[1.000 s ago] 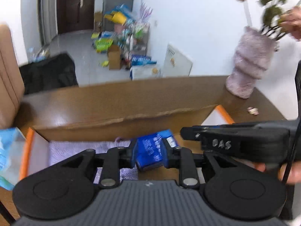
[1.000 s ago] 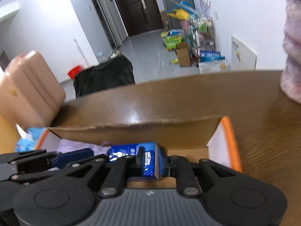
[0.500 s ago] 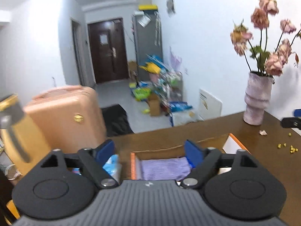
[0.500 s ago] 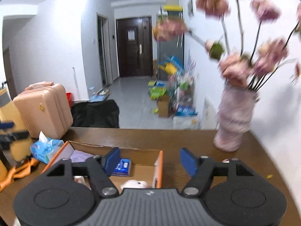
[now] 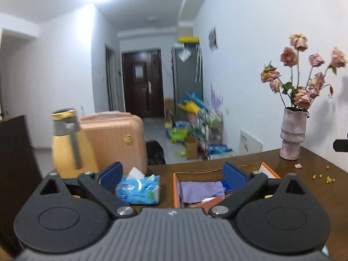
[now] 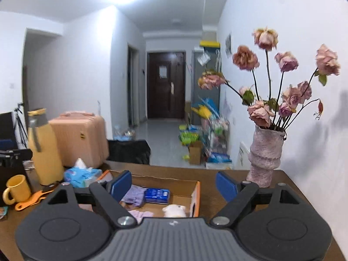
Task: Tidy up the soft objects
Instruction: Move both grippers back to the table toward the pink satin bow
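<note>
A wooden table (image 6: pixel 217 182) holds, from left to right, a yellow mug (image 6: pixel 16 188), a yellow flask (image 6: pixel 44 148), a blue tissue pack (image 5: pixel 138 188), an open cardboard box (image 6: pixel 195 190) and a vase (image 6: pixel 264 154) of dried roses.

The box gathers the soft things, probably so they sit together in one place: a purple cloth (image 5: pixel 202 190) lies at its left, a small blue packet (image 6: pixel 157 195) touches the cloth's right edge, and a white plush toy (image 6: pixel 175 210) rests near the front. The tissue pack sits outside, just beside the box's left wall.

The left gripper (image 5: pixel 173 174) and right gripper (image 6: pixel 174 183) both hang above the table with jaws spread wide, holding nothing.

A second earlier both were low in the box, pinching the blue packet between them; since then they have let go and lifted back, leaving the packet inside.
</note>
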The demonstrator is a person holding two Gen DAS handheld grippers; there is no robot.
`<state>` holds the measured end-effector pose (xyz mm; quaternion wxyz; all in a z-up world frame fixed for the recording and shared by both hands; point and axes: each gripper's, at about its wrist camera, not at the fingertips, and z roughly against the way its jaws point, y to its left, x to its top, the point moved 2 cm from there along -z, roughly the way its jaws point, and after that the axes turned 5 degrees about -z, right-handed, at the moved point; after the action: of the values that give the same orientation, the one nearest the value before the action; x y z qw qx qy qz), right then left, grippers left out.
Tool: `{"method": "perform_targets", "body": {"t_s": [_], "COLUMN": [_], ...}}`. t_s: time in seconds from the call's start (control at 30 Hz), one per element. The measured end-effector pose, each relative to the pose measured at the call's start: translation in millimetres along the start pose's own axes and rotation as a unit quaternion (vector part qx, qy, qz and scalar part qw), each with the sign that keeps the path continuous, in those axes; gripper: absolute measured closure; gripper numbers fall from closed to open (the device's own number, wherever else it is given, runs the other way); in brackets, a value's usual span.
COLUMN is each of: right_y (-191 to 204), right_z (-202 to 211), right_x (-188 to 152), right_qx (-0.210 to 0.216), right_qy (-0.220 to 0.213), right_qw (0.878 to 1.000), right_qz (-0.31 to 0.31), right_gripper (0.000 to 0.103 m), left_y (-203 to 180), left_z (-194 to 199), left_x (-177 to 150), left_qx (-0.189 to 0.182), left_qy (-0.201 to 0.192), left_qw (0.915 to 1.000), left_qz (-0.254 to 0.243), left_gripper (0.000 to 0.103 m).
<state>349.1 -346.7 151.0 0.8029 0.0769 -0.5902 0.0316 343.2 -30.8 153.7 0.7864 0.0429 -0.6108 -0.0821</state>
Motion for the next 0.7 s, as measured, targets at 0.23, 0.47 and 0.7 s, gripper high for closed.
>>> {"method": "perform_targets", "body": {"t_s": [0.23,0.47,0.7], "right_y": [23.0,28.1,13.9], "right_z": [67.8,103.6,90.3], "right_x": [-88.8,-174.9,-185.9], "right_qx": [0.043,0.060,0.043], "right_qy": [-0.017,0.012,0.033], "right_qw": [0.999,0.994,0.992], "right_qz": [-0.009,-0.091,-0.112], "right_gripper": [0.016,0.015,0.016], "left_y": [-9.1,-11.2,-20.5], "left_z": [81.6,108.9,78.1], "left_x": [-91.4,-143.3,-146.8], "left_qx": [-0.012,-0.024,-0.048], "left_qy": [-0.013,0.039,0.066], "left_qw": [0.9998,0.9989,0.9961], "left_qz": [0.001,0.012,0.035], "left_gripper": [0.000,0.000,0.000]}}
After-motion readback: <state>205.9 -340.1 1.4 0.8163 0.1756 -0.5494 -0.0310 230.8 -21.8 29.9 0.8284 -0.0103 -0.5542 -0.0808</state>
